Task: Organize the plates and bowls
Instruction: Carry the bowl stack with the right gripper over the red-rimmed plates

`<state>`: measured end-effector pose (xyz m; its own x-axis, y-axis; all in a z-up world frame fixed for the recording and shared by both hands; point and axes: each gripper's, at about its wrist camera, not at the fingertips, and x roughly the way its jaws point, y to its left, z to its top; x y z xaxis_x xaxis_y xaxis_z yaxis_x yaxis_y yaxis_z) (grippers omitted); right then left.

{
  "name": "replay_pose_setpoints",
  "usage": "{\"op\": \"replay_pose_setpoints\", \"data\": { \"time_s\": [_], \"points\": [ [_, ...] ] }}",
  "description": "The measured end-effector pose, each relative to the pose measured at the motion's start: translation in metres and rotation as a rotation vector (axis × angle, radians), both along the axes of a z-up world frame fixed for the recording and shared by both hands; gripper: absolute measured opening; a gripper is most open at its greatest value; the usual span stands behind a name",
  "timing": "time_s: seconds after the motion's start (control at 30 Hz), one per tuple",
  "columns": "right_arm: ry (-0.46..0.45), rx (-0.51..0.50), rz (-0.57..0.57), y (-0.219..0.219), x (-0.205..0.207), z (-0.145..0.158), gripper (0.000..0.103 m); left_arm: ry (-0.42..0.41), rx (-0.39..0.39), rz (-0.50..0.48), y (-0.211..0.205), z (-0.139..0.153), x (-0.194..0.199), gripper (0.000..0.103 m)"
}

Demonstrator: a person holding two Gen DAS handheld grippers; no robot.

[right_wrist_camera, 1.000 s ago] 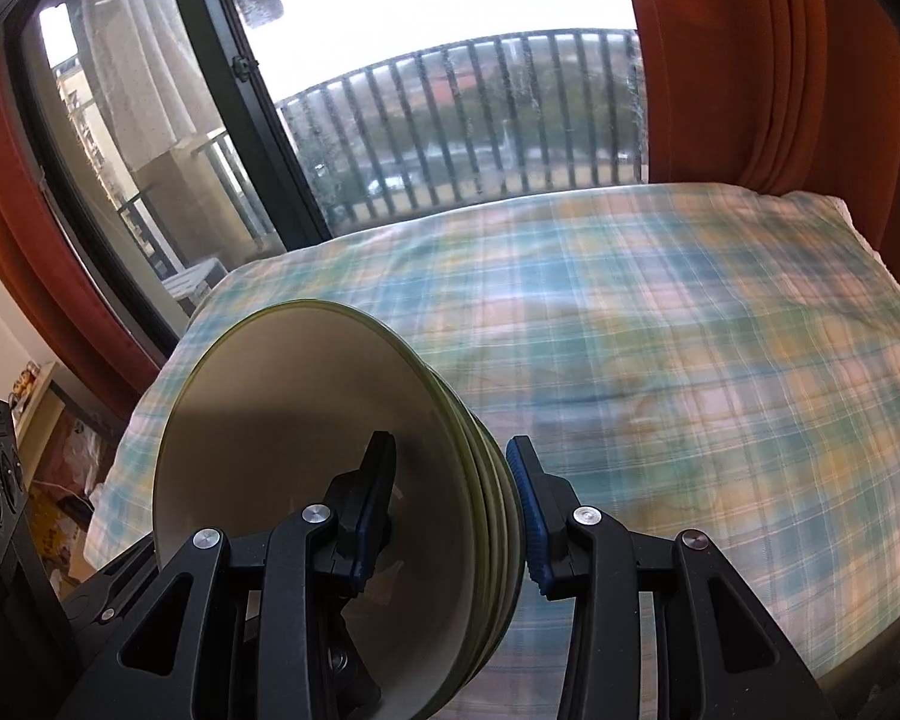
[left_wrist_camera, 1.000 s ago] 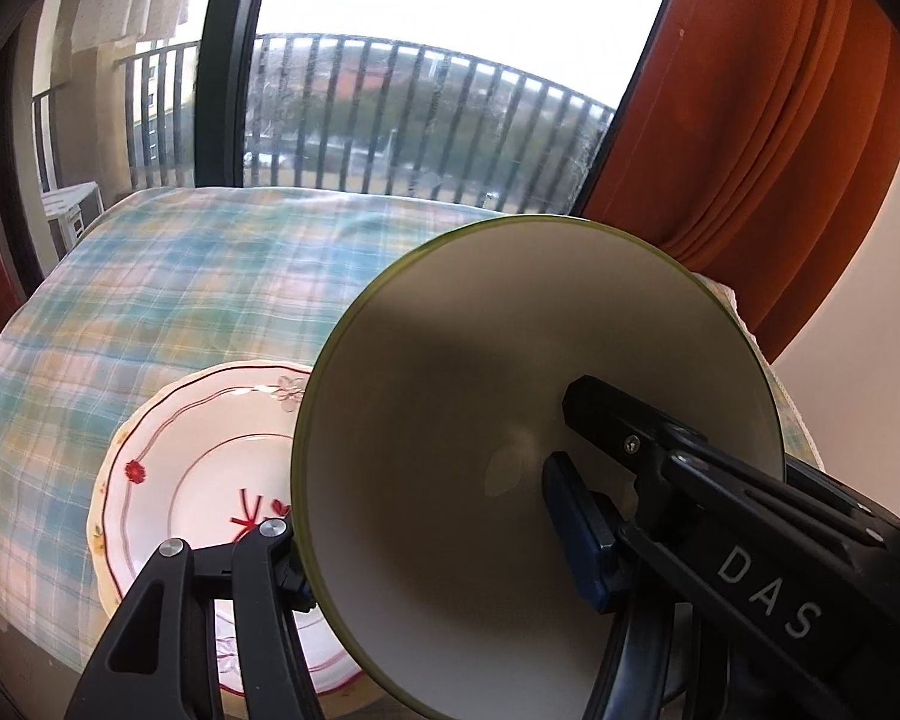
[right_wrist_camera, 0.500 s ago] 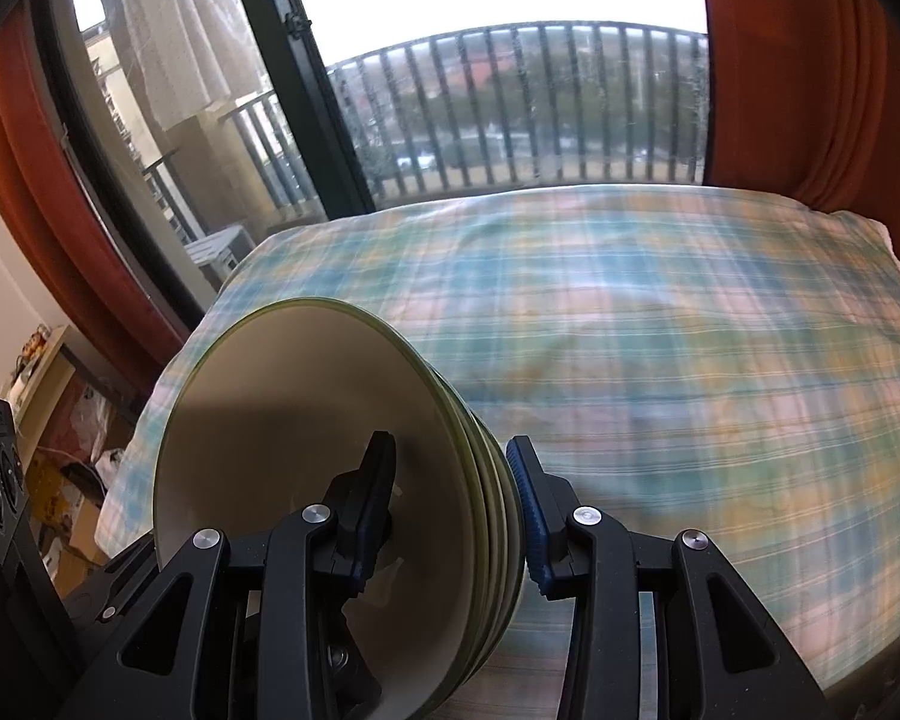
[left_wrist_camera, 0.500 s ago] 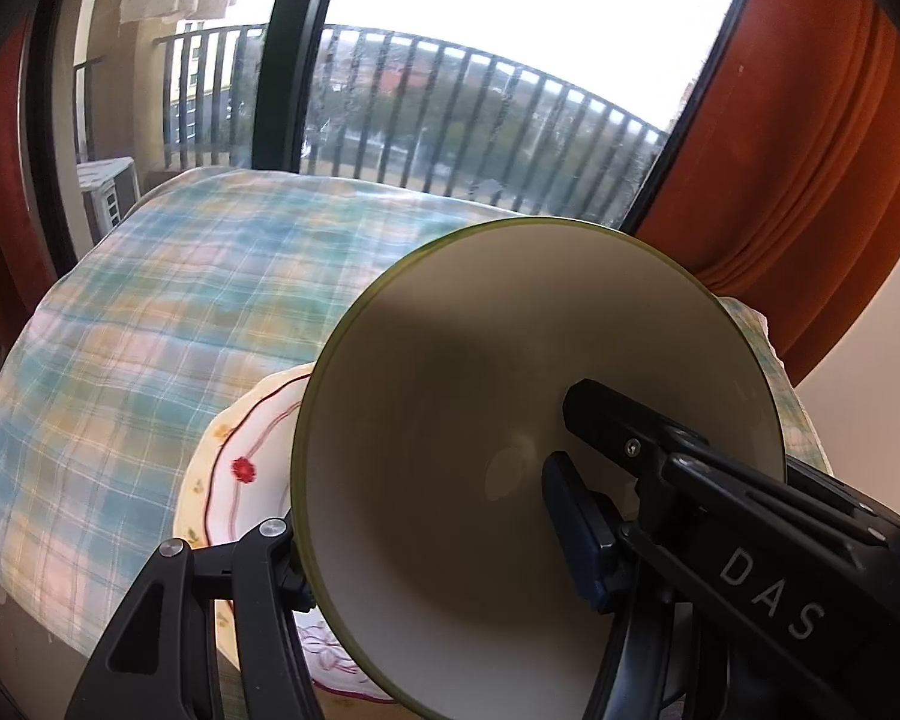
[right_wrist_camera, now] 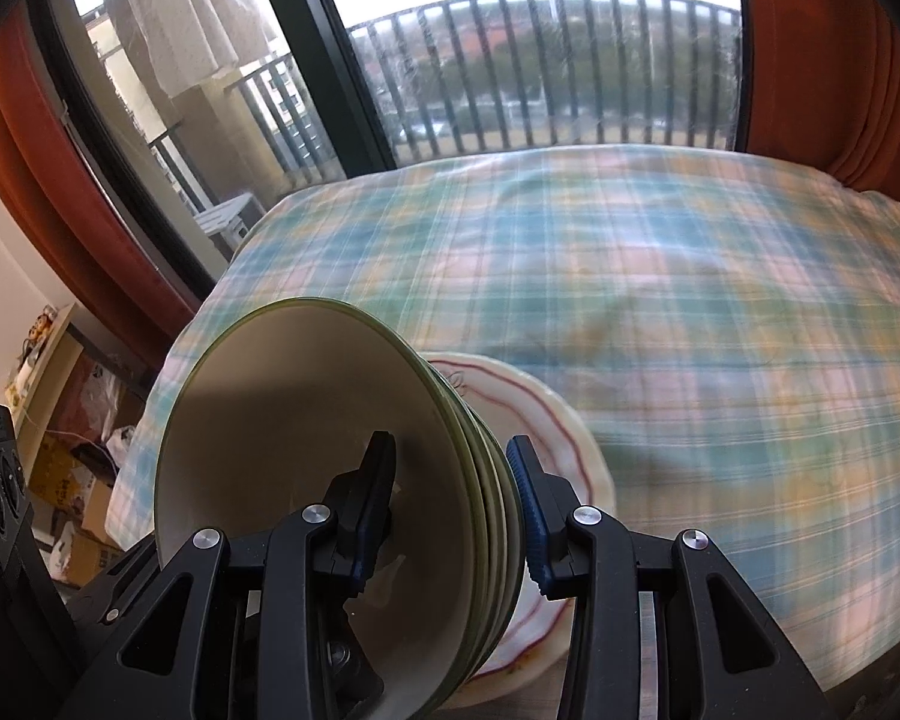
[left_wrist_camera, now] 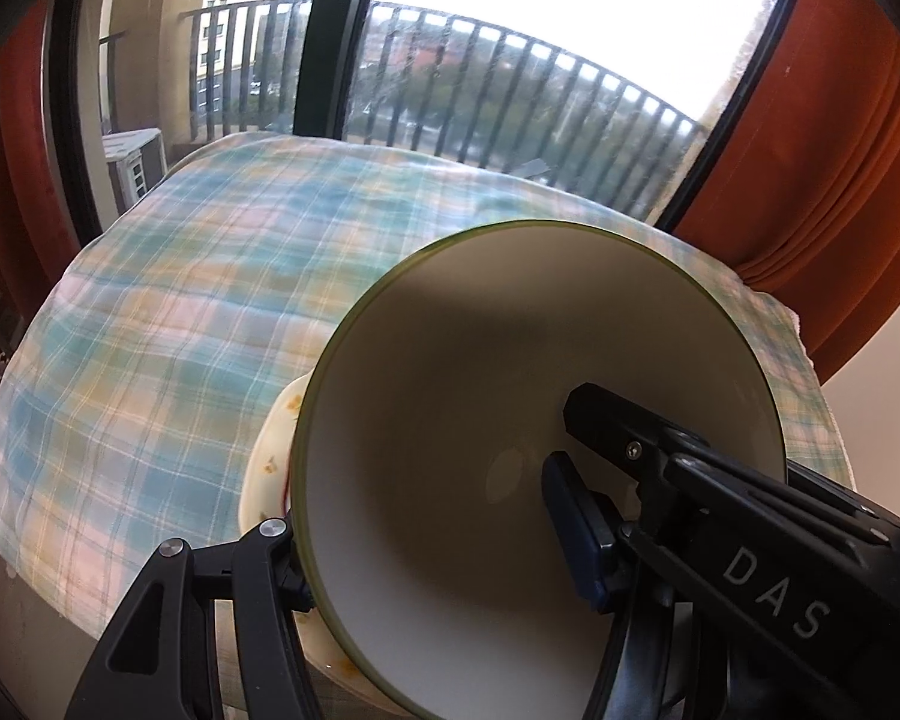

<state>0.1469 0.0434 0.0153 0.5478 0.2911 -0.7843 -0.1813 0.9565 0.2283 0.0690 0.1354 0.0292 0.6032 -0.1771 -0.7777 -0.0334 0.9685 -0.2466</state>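
A stack of cream bowls with green rims [left_wrist_camera: 450, 420] is held between both grippers, tilted on its side. My left gripper [left_wrist_camera: 426, 534] is shut on one side of the stack; my right gripper [right_wrist_camera: 450, 480] is shut on the other side, with several nested rims [right_wrist_camera: 492, 480] between its pads. A white plate with a red line pattern [right_wrist_camera: 546, 420] lies on the table just behind and under the stack; in the left wrist view only its edge [left_wrist_camera: 270, 456] shows.
The table carries a blue, pink and yellow plaid cloth [right_wrist_camera: 690, 300]. Behind it are a balcony window and railing [left_wrist_camera: 510, 96] and orange curtains [left_wrist_camera: 810, 150]. Boxes and a shelf [right_wrist_camera: 48, 420] stand at the left, beside the table.
Both grippers have carried the bowl stack over the patterned plate. The plate is now mostly hidden in the left view and has come into the right view.
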Motion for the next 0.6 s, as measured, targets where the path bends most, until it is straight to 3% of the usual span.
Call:
{"op": "replay_pose_setpoints", "data": {
  "time_s": [0.13,0.43,0.6],
  "points": [
    [0.038,0.0,0.003,0.006,0.007,-0.011,0.043,0.037,-0.003,0.005,0.003,-0.008,0.003,0.061],
    [0.031,-0.013,-0.018,0.006,0.012,-0.017,0.043,0.002,0.04,-0.013,-0.001,-0.008,0.008,0.061],
    [0.009,-0.016,-0.006,0.01,0.009,-0.016,0.052,-0.013,0.039,-0.013,0.001,-0.009,0.007,0.062]
  ]
}}
